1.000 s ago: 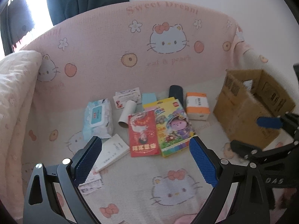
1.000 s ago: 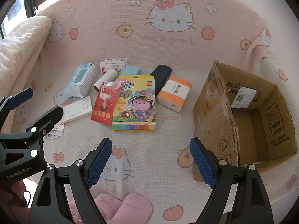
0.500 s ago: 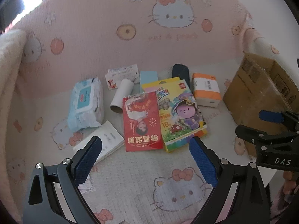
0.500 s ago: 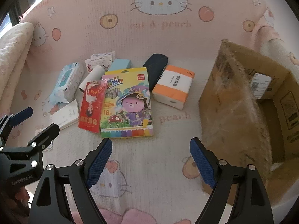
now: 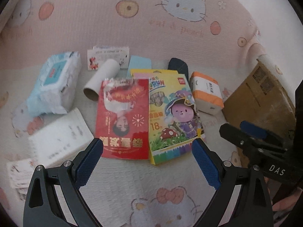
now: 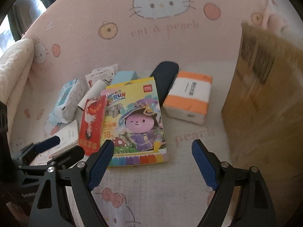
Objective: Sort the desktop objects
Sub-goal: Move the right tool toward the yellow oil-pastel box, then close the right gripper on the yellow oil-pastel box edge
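In the left wrist view, the left gripper (image 5: 147, 158) hangs with its jaws spread wide and nothing between them. This looks like the approach step, before anything has been picked up. Just ahead of its fingertips lies the red packet (image 5: 123, 119), flat on the pink cloth (image 5: 151, 179), its near edge almost between the two pads. It overlaps the left side of the yellow crayon box (image 5: 174, 113), which lies ahead and slightly right. Further ahead and left are a cardboard tube (image 5: 102, 81) and a wet-wipes pack (image 5: 55, 87); a white booklet (image 5: 60, 138) sits just left of the left finger. The cardboard box (image 5: 261, 98) stands well off to the right, behind the right gripper (image 5: 244, 130).

In the right wrist view, the right gripper (image 6: 153, 158) is likewise open and empty. The crayon box lies directly ahead, its near edge by the left fingertip; the orange tissue pack (image 6: 187, 98) is ahead and right, the cardboard box hard right.

The next move probably calls for lowering one gripper onto a thin flat edge, which may be awkward to pinch off soft cloth.
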Demonstrator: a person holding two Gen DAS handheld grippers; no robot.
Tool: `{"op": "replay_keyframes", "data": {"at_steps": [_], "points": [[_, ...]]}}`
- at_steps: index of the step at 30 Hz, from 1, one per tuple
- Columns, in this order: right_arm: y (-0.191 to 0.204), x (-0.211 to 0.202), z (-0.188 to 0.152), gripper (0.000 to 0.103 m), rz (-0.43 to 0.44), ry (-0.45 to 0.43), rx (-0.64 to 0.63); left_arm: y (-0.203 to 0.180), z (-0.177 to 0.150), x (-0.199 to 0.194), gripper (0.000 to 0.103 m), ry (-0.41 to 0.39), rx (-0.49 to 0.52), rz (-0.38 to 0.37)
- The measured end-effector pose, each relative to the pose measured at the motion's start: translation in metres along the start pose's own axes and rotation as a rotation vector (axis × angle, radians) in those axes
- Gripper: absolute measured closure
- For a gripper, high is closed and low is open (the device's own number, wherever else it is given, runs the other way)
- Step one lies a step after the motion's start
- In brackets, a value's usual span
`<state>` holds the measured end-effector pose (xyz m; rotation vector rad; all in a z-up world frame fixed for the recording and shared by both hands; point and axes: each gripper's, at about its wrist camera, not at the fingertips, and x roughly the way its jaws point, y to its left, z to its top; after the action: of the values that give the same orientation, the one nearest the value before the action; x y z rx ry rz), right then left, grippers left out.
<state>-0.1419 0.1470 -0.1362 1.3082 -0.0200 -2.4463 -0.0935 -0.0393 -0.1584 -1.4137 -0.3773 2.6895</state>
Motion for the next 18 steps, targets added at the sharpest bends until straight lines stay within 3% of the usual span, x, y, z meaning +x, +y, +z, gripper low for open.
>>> {"op": "replay_keyframes", "data": {"at_steps": [4, 7, 9, 11, 12, 13, 14, 16, 18], "points": [[-0.009, 0.013, -0.010, 0.020, 0.064, 0.006, 0.039, 0.009, -0.012, 0.016, 0.007, 0.006, -0.042, 0.024], [-0.010, 0.025, -0.019, 0.020, 0.065, 0.006, 0.007, 0.014, -0.022, 0.023, 0.007, -0.007, -0.065, 0.041], [-0.008, 0.034, -0.025, 0.020, 0.049, 0.015, -0.029, 0.020, -0.034, 0.030, 0.007, -0.026, -0.089, 0.013], [-0.007, 0.039, -0.032, 0.020, 0.051, 0.012, -0.057, 0.030, -0.054, 0.049, 0.007, 0.010, -0.119, 0.016], [-0.007, 0.042, -0.034, 0.020, 0.061, 0.010, -0.059, 0.025, -0.062, 0.044, 0.006, -0.073, -0.061, 0.033], [-0.008, 0.044, -0.035, 0.020, 0.073, 0.009, -0.049, 0.015, -0.072, 0.047, 0.006, -0.081, 0.010, 0.079], [-0.010, 0.045, -0.036, 0.020, 0.085, 0.009, -0.038, 0.005, -0.072, 0.049, 0.005, -0.069, 0.058, 0.130], [-0.013, 0.049, -0.037, 0.020, 0.107, 0.009, -0.014, -0.003, -0.069, 0.056, 0.001, -0.030, 0.078, 0.158], [-0.020, 0.054, -0.035, 0.020, 0.113, 0.016, 0.024, -0.002, -0.069, 0.055, 0.001, -0.032, 0.073, 0.139]]}}
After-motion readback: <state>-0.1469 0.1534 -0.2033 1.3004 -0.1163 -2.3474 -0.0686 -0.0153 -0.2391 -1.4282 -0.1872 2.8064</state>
